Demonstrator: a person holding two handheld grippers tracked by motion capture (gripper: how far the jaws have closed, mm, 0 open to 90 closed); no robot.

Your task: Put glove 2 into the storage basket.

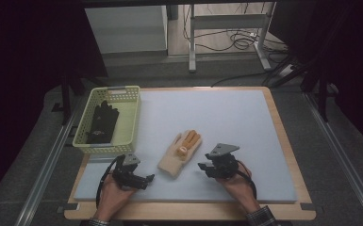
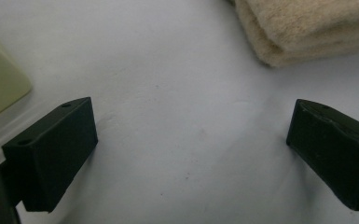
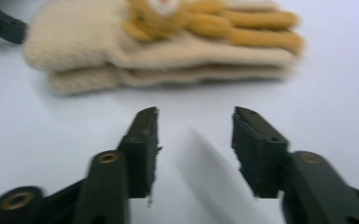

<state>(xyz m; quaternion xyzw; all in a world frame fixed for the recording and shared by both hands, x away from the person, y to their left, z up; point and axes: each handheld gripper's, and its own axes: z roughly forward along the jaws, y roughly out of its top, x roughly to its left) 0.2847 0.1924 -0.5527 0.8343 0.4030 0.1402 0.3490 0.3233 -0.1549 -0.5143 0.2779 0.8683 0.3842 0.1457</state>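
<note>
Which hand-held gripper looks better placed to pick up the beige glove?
Probably the right hand-held gripper: its open jaws face the beige glove squarely. The left hand-held gripper is also open, but the glove sits off to one side of its aim.

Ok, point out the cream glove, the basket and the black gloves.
cream glove (image 1: 175, 159), high view, on its palm.
basket (image 1: 133, 118), high view, on its right wall.
black gloves (image 1: 103, 123), high view, on the middle of the pair lying in the basket.
</note>
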